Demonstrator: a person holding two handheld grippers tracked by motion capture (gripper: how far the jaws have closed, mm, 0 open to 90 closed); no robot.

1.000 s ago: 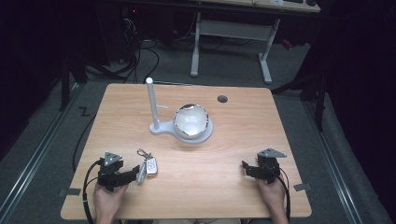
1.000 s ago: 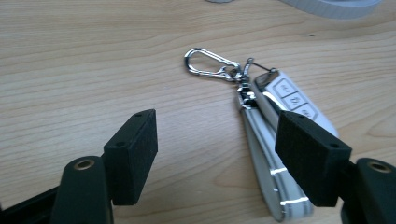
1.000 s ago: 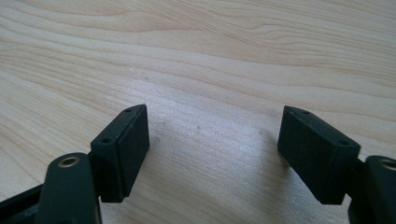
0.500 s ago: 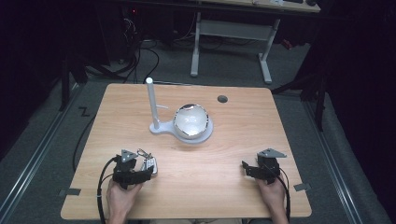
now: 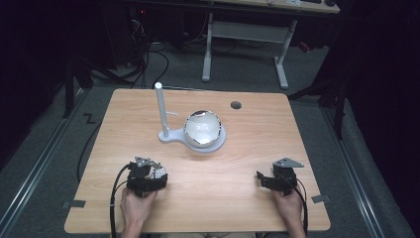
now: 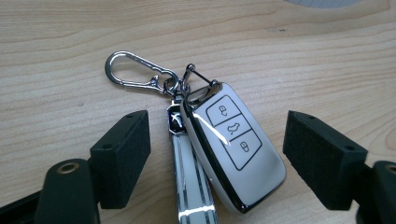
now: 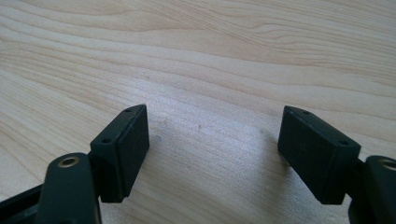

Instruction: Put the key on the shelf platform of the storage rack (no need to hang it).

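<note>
A silver car key fob (image 6: pixel 233 149) with three buttons lies flat on the wooden table (image 5: pixel 233 198), joined to a steel carabiner (image 6: pixel 135 72) and a glossy strap (image 6: pixel 191 186). My left gripper (image 6: pixel 217 123) hovers over it at the table's front left, jaws wide on either side of the fob; the pads (image 6: pixel 123 154) stay clear of it. These jaws have just been opening. In the high view the left gripper (image 5: pixel 148 174) covers most of the fob. My right gripper (image 5: pixel 265 179) rests open at the front right, with bare wood between its jaws (image 7: pixel 212 116).
A white stand with an upright post (image 5: pixel 159 109) and a shiny round dome (image 5: pixel 202 128) sits in the middle of the table. A dark cable hole (image 5: pixel 236 105) lies near the far edge. A desk frame and cables stand on the floor beyond.
My left gripper has slid to the right over the key fob, which lay just beside it before. The right gripper has kept still.
</note>
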